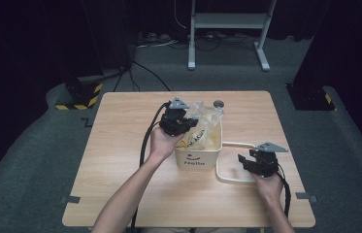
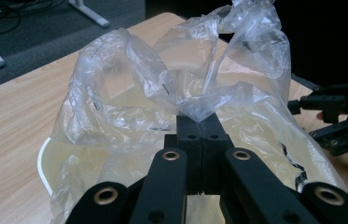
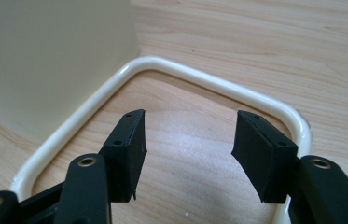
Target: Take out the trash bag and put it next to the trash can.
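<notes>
A cream bin point(image 1: 206, 159) with a smiley print stands mid-table, a crumpled clear plastic bag point(image 1: 206, 121) rising out of it. My left gripper point(image 1: 191, 124) reaches in from the bin's left and is shut on a fold of the bag point(image 2: 195, 79); in the left gripper view the closed jaws pinch the film at the left gripper's tips point(image 2: 200, 122). The bin's cream handle loop point(image 1: 228, 162) lies flat on the table to its right. My right gripper point(image 1: 243, 160) hovers low over that loop, open; between its jaws at the right gripper's tips point(image 3: 188, 135) is bare wood, ringed by the handle point(image 3: 209, 80).
A small dark round object point(image 1: 218, 103) lies on the wooden table point(image 1: 120, 145) behind the bin. The bin wall point(image 3: 45, 60) stands close on the left in the right gripper view. A white desk frame point(image 1: 227, 22) and cables are on the floor beyond the table.
</notes>
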